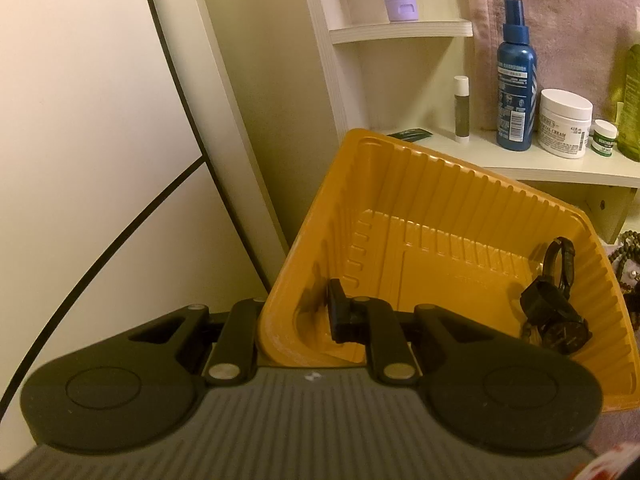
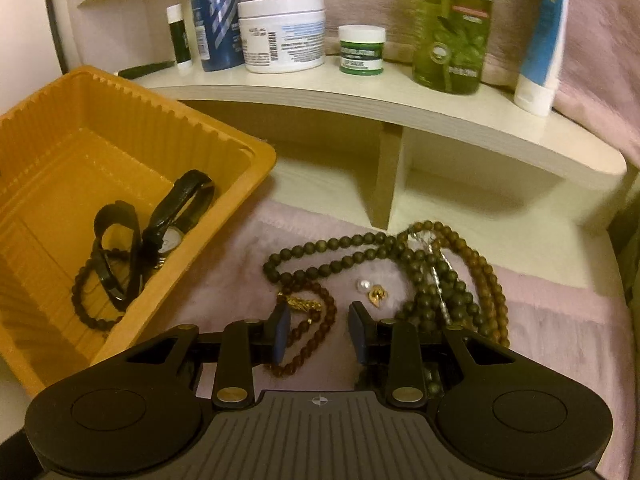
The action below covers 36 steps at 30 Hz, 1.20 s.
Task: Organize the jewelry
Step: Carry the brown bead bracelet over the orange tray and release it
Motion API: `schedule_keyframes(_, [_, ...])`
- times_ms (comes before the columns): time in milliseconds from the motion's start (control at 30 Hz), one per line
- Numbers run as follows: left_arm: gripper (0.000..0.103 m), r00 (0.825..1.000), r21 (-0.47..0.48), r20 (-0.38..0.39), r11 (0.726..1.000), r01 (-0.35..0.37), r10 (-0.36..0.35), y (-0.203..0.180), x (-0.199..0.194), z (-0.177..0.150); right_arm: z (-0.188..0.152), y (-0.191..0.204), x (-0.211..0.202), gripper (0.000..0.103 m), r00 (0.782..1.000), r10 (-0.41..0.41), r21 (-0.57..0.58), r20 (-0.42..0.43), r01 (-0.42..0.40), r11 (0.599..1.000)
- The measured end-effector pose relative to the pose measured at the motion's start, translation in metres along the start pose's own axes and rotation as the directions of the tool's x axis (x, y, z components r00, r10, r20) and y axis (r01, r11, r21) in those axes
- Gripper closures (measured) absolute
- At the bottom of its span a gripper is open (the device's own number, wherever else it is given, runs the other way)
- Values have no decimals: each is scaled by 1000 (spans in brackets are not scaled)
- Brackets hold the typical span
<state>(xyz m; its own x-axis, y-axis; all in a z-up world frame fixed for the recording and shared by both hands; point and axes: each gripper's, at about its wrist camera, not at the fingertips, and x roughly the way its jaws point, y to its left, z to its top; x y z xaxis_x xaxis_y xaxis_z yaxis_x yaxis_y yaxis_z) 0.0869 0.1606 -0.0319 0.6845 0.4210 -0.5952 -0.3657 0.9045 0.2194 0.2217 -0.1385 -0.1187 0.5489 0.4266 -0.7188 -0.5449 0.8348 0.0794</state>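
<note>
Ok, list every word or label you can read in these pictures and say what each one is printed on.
"FACIAL CREAM": white jar; the brand line above it is cut off by the lid.
"MENTHOL...": small green-labelled pot, partly legible.
"OLIV...": green bottle, cut off.
Blue spray bottle: print and barcode too small to read.
Lip balm stick: nothing legible.

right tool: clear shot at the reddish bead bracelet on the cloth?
Probably yes. The right tool is open, and the reddish bead bracelet lies on the pink cloth right between and below its fingers. Nothing sits over it; the green bead strands lie beside it.
</note>
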Motion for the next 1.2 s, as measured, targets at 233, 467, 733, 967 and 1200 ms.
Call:
schedule_keyframes(233, [88, 1000, 0, 1, 1000, 0, 0, 0, 0, 0, -2, 11, 0, 92, 1000, -2, -53, 9, 3, 999])
schedule_keyframes(467, [88, 1000, 0, 1, 1000, 1, -1, 0, 0, 0, -7, 10, -15, 99, 1000, 20, -1, 19, -20, 1000])
schedule_keyframes(733, [88, 1000, 0, 3, 1000, 4, -4, -1, -1, -2, 2, 1, -56, 99, 994, 69, 85, 91, -77, 993])
schedule_keyframes(967, [88, 1000, -5, 3, 1000, 7, -7, 0, 0, -2, 18, -7, -94, 99, 983, 106, 143, 151, -128, 981])
schedule_keyframes(1200, [88, 1000, -13, 1, 1000, 14, -14, 2, 1, -3, 37, 5, -120, 99, 965, 169, 127, 200, -197, 972])
